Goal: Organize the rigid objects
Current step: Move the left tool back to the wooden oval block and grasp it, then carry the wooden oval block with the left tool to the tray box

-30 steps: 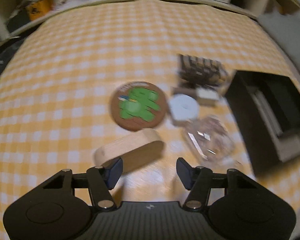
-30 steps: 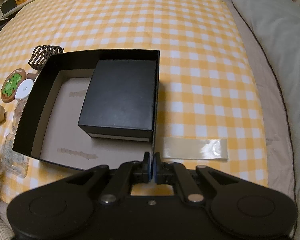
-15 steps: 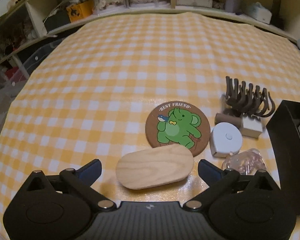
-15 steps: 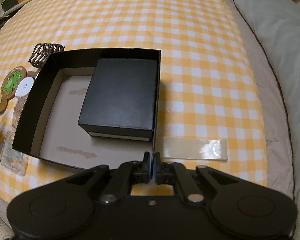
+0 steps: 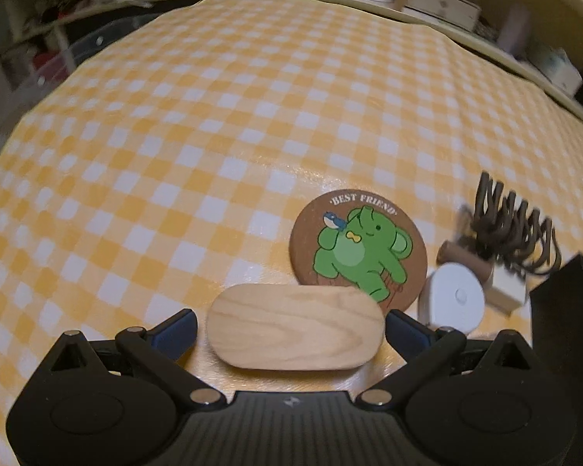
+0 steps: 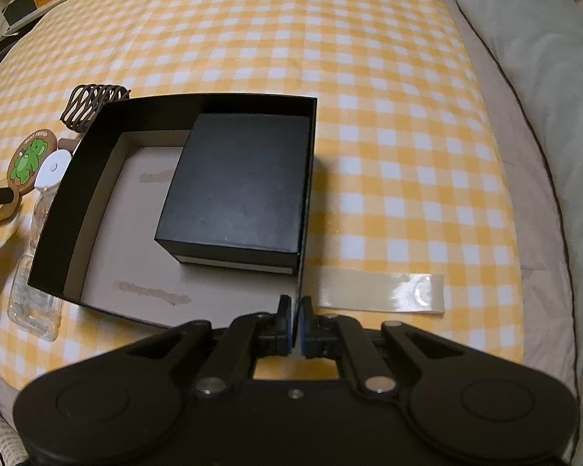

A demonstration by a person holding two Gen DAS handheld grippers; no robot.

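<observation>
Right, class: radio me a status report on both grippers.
Left gripper open, straddling wooden block. Right gripper shut on black tray wall. Coaster touching block.

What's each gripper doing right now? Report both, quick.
Left gripper: open, fingers either side of the wooden block, not clamped.
Right gripper: shut on the black box's wall.

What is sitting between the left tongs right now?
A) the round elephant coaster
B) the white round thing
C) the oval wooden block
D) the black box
C: the oval wooden block lies between the open fingers of the left tongs, while the elephant coaster sits just beyond it on the checkered cloth.
</observation>
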